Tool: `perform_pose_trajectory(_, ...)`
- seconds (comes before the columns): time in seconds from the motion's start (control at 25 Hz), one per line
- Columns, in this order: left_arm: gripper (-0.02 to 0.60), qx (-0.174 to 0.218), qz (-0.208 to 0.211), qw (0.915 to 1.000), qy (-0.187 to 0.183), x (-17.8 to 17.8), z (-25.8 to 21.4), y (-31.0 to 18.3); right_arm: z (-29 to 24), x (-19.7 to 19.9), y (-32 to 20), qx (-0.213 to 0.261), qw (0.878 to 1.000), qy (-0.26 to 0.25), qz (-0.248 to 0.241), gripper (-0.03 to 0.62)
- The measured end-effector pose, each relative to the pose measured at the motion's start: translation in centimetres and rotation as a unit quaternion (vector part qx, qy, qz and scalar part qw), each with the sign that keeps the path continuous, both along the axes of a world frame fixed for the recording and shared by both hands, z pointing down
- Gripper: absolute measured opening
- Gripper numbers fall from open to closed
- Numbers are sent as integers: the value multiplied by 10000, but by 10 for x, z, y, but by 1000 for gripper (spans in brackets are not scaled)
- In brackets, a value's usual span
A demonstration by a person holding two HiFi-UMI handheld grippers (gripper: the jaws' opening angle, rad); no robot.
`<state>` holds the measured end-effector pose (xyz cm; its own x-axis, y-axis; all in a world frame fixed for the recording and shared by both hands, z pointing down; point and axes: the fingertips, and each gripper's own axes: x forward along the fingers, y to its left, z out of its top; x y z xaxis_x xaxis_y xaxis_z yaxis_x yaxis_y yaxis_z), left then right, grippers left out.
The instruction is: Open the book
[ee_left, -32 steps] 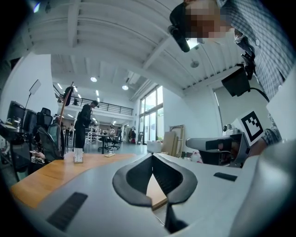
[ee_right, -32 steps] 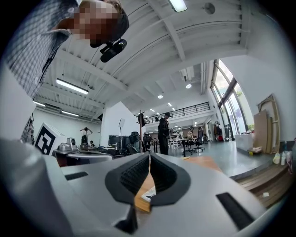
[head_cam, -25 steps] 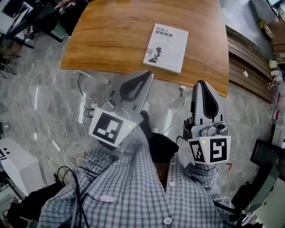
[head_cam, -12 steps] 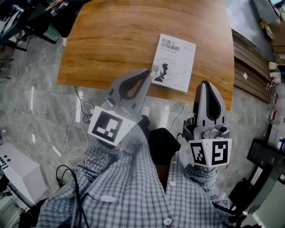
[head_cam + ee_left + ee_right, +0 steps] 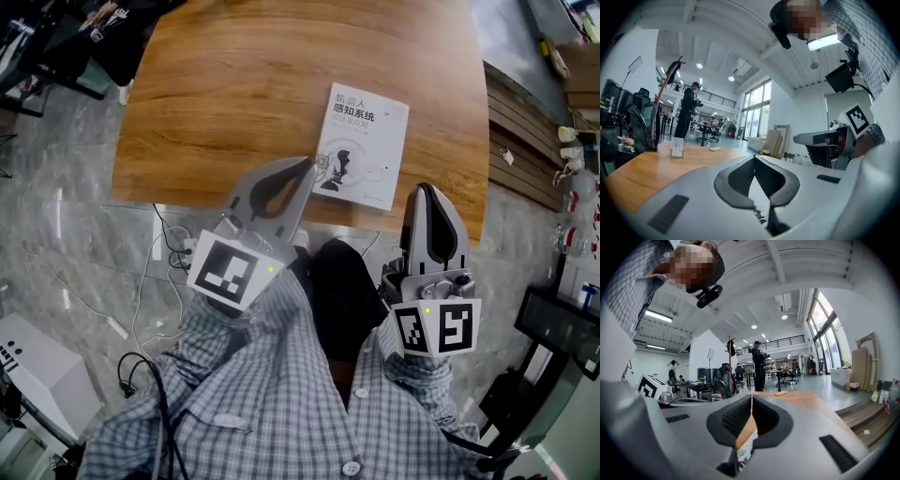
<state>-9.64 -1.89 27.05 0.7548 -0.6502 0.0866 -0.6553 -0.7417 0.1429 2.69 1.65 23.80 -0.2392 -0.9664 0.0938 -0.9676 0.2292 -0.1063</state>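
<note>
Book: The thin white paper book with black print lay shut and flat on the table. It was close to the near edge, toward the right side.
Table: The brown wooden table with rounded corners had bare wood all round the book.
Left gripper: The grey left gripper had its two jaws pressed together with nothing in them. Its tip was at the book's near left corner.
Right gripper: The grey right gripper had its jaws pressed together too, and they were empty. Its tip was at the table's near edge, just beside the book's near right corner and not on it.
Why so: I think the book sat near the edge so it was easy to reach. I think a thin closed tip could slide under the cover better than a wide one.
Person: A blue and white checked shirt filled the bottom of the head view.
Floor: Thin white cables lay on the grey stone floor.
Hard to see: I could not tell if the left tip touched the book. The hands were hidden behind the black and white marker cubes. The table's far end was cut off.
</note>
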Motion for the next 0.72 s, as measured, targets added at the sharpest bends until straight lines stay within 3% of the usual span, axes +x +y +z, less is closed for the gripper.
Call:
perform_pose_trajectory(0.32, 3, -176, -111, 9997, -101, 10, 18, -14, 31, 19, -15, -379, 9992, 102, -89, 23)
perform_pose_trajectory(0.72, 3, -314, -191, 9984, -429, 57, 36, -35, 58, 51, -54, -600, 9970, 102, -488, 23)
